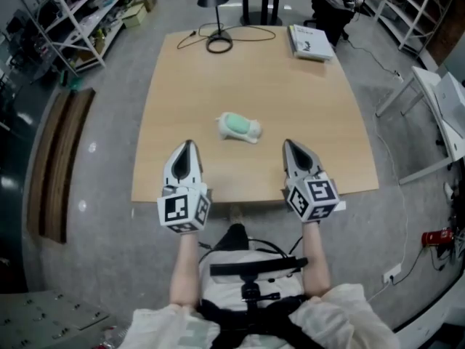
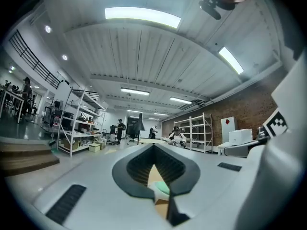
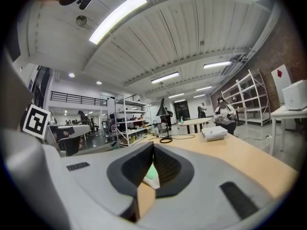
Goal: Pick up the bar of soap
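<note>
the left gripper and right gripper are both clenched on nothing, side by side over the desk's near edge. the soap lies mid-desk, just beyond and between them. a lamp and book sit at the far edge.

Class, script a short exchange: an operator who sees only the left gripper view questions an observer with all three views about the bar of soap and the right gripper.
Operator: Past my jaws I glimpse the bar of soap. Where does it lie?
Observer: The head view shows it on the table, ahead of and between the left gripper and right gripper, touching neither.
Operator: Are the right gripper's jaws open?
Observer: No; the right gripper view shows them together, with nothing held.
</note>
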### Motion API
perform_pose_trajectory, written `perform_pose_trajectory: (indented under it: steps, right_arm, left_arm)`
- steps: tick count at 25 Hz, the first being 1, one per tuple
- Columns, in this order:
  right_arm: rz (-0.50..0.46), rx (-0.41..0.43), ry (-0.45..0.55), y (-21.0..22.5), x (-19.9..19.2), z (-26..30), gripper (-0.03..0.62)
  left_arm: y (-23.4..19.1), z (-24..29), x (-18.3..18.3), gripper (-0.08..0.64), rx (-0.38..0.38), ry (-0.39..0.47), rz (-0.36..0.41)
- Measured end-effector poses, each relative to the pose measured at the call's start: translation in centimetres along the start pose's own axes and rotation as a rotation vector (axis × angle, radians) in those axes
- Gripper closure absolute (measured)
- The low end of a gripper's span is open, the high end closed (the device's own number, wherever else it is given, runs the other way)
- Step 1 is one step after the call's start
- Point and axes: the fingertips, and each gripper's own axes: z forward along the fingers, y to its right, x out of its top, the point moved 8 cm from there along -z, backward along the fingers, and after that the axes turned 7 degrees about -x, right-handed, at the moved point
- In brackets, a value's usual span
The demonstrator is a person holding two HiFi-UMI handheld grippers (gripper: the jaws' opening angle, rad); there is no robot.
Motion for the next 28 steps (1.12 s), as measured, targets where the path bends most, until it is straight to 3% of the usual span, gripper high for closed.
perform_pose_trajectory:
  steps: [4, 11, 18, 22, 25, 28]
  right_arm:
    - [-0.021, 0.017, -0.028, 1.1, 0.6, 5.4, 0.588]
    - [-0.016, -0.030, -0.086, 3.1, 0.2, 14.1, 0.588]
    - [-0.021, 0.005, -0.103, 4.0, 0.3, 18.2, 0.588]
    - [-0.070, 0.145, -0.154, 3.9, -0.1, 20.5, 0.559]
    - [-0.195, 0.338, -0.231, 2.1, -0.9, 22.1, 0.359]
    - [-0.360, 0.508, -0.315, 0.0, -2.4, 23.6, 0.296]
  left_arm:
    - [-2.2, 4.8, -0.3, 0.560, -0.003, 0.000, -0.024]
    - [-6.1, 11.6, -1.6, 0.560, -0.028, -0.017, -0.036]
    - [-7.6, 15.9, -2.8, 0.560, -0.040, -0.062, -0.039]
    - [-7.7, 16.9, -3.9, 0.560, -0.016, -0.097, -0.048]
    - [-8.0, 16.9, -4.5, 0.560, -0.002, -0.123, -0.051]
    - [-8.5, 17.2, -5.0, 0.560, 0.025, -0.140, -0.058]
